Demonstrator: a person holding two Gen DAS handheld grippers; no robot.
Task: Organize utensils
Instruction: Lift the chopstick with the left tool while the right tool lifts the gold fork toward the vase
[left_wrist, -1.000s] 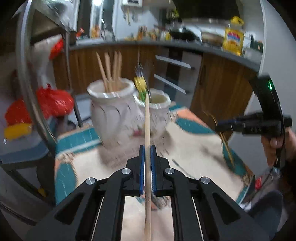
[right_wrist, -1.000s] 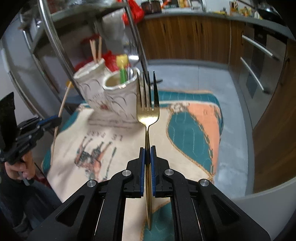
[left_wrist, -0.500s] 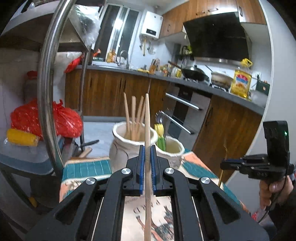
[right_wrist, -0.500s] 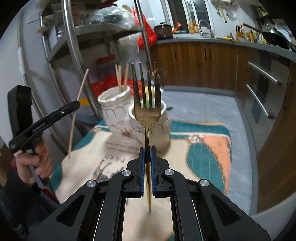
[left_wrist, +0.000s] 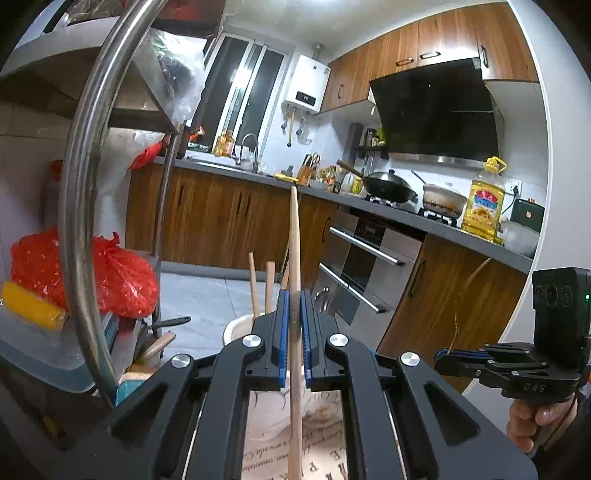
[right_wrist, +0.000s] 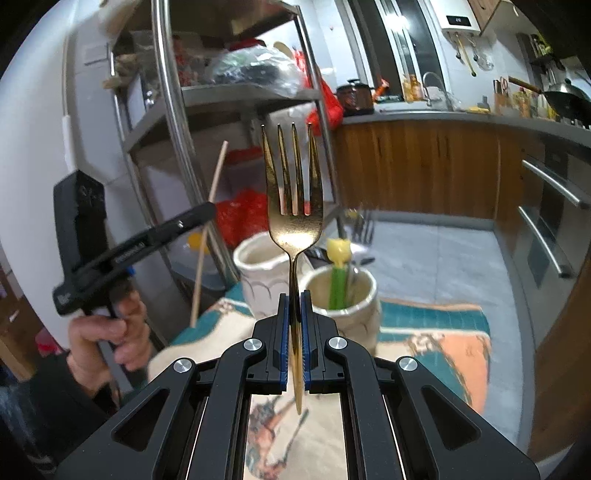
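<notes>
Right wrist view: patterned tabletop cloth (right_wrist: 436, 332) carries two ceramic holders, the chopstick holder (right_wrist: 258, 273) at left and the cutlery holder (right_wrist: 351, 295) near right. Right gripper (right_wrist: 294, 332), jaws clamped on a gold fork (right_wrist: 293, 206) held tines-up above them. Left gripper (left_wrist: 293, 347), jaws pinching an upright wooden chopstick (left_wrist: 294, 251). Risks: thin handles may pivot or slip; misaimed lowering could tip a holder.

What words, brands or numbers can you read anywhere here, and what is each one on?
"DAS": black right gripper, side of body.
"20": white wall-mounted water heater, display.
"PAR": patterned beige tablecloth, word cut off.
Unreadable: yellow oil bottle label, script line on the tablecloth, white print on black left gripper.
</notes>
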